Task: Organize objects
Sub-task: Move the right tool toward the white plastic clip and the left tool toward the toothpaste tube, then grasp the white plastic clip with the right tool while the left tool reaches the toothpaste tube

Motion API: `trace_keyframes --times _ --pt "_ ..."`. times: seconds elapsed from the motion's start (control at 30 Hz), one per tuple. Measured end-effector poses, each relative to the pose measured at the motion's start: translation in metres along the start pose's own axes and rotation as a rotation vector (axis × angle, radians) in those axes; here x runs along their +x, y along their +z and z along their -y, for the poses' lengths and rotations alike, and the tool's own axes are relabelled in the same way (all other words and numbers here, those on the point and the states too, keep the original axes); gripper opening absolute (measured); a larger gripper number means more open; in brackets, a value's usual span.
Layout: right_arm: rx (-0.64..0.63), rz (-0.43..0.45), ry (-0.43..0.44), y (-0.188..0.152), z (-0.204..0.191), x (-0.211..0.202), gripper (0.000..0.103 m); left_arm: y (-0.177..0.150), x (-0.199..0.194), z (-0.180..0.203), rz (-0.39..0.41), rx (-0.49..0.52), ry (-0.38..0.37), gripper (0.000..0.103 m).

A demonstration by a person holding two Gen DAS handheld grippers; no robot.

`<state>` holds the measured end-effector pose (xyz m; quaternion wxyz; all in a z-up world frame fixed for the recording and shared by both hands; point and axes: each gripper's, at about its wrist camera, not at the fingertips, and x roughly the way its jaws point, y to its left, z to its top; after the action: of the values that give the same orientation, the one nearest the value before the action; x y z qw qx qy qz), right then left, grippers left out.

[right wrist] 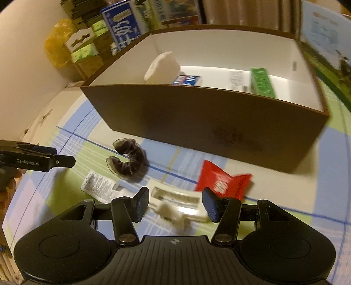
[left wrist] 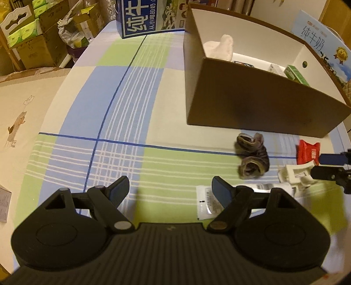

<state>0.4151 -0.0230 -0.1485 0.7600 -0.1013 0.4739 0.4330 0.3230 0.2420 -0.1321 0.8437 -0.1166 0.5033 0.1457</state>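
Observation:
A brown cardboard box (left wrist: 252, 98) (right wrist: 197, 114) with a white inside stands on the checked tablecloth and holds a white cloth (left wrist: 221, 47), a blue packet (right wrist: 186, 80) and a green box (right wrist: 262, 82). In front of it lie a dark scrunchie (left wrist: 252, 156) (right wrist: 128, 160), a red packet (left wrist: 308, 152) (right wrist: 222, 182), a white plastic clip (left wrist: 296, 173) (right wrist: 177, 202) and a white printed sachet (left wrist: 207, 202) (right wrist: 99, 189). My left gripper (left wrist: 170, 190) is open and empty over the cloth, left of the sachet. My right gripper (right wrist: 175, 202) is open, its jaws on either side of the clip.
A blue milk carton (left wrist: 140, 17) stands at the table's far end. A light blue milk carton (left wrist: 322, 43) stands right of the box. Stacked cardboard boxes (left wrist: 35, 39) stand beyond the table's left edge. A small box (left wrist: 4, 206) lies at the left.

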Motion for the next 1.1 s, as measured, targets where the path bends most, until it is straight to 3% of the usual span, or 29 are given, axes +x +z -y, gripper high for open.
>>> trace_keyframes --times 0.27,0.5,0.63,0.77,1.03,1.1 --pt "-0.001 -0.05 0.084 0.009 0.012 0.029 0.052 -0.003 0.008 -0.006 -0.011 0.017 -0.012 0.079" --pt "-0.034 -0.108 0.121 -0.017 0.002 0.021 0.052 -0.007 0.01 -0.012 -0.018 0.012 -0.021 0.079" --pt "-0.06 -0.13 0.087 -0.04 -0.013 0.015 0.052 -0.008 0.01 -0.01 -0.02 0.014 -0.031 0.079" --pt "-0.052 -0.096 0.004 -0.053 -0.026 0.009 0.052 -0.01 0.009 -0.004 -0.018 0.037 -0.053 0.079" --pt "-0.036 -0.039 -0.081 -0.047 -0.037 0.011 0.051 -0.013 0.009 0.019 -0.025 0.14 -0.101 0.079" --pt "-0.044 -0.034 -0.082 -0.046 -0.037 0.012 0.047 -0.014 0.011 0.024 -0.03 0.175 -0.118 0.079"
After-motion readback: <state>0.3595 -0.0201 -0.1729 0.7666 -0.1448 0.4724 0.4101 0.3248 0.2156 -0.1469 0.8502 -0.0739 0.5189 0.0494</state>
